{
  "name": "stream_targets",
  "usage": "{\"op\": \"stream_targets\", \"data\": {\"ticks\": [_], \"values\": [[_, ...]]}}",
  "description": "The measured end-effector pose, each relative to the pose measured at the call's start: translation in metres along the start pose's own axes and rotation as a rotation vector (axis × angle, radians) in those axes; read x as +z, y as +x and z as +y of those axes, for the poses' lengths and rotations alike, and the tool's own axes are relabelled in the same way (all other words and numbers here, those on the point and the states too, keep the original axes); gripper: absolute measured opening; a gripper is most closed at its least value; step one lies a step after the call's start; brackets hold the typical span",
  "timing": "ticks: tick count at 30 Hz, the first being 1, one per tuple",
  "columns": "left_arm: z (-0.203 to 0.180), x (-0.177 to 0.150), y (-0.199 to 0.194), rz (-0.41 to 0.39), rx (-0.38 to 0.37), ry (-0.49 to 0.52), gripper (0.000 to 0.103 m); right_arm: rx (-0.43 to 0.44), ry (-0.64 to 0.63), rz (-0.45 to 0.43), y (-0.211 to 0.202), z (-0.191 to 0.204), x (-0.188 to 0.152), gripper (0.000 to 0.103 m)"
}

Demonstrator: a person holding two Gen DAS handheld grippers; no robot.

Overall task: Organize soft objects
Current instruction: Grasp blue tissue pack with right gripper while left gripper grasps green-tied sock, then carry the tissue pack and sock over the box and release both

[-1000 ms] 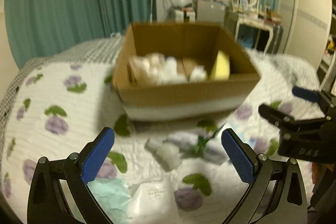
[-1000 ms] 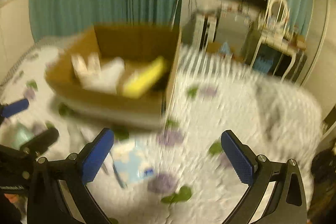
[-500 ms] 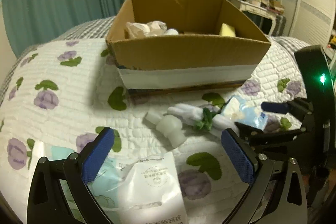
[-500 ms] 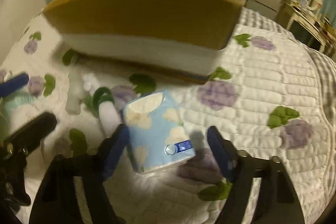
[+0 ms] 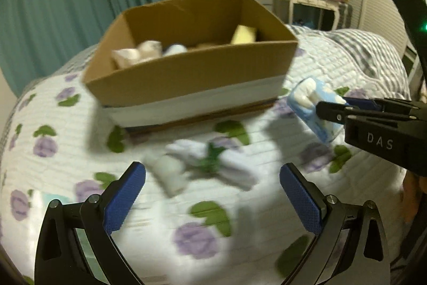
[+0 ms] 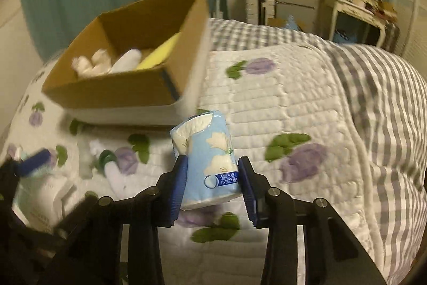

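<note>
Above the quilt (image 6: 293, 103), right gripper (image 6: 212, 186) clamps a blue tissue pack (image 6: 210, 164).

A light-blue tissue pack (image 6: 210, 159) with white flowers, opened on top, stands upright, clamped.

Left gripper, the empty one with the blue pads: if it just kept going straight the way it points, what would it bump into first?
Probably the rolled white socks lying on the quilt just ahead of the open left gripper. Beyond them stands the cardboard box. The picture is blurred, so depth is uncertain.
</note>
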State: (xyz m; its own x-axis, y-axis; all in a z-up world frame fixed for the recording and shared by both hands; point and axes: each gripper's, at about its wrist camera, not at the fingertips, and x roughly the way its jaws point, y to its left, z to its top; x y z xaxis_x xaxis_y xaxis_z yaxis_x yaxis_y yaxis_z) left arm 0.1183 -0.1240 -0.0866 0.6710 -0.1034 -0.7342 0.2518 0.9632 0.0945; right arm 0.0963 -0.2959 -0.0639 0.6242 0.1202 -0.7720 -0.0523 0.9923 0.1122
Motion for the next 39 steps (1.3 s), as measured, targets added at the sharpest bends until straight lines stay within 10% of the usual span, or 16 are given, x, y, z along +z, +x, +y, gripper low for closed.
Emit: {"op": "stream_targets", "data": {"ticks": [10, 19, 39], "values": [[-0.011, 0.004, 0.073, 0.126, 0.061, -0.098, 0.056, -0.006, 0.012, 0.035, 0.008, 0.005, -0.001, 0.038], [0.001, -0.004, 0.036, 0.073, -0.028, -0.095, 0.02, -0.016, -0.033, 0.021, 0.004, 0.017, -0.006, 0.038], [0.058, 0.042, -0.113, -0.133, -0.212, -0.034, 0.018, 0.049, -0.069, -0.148, -0.109, 0.046, 0.017, 0.035]]}}
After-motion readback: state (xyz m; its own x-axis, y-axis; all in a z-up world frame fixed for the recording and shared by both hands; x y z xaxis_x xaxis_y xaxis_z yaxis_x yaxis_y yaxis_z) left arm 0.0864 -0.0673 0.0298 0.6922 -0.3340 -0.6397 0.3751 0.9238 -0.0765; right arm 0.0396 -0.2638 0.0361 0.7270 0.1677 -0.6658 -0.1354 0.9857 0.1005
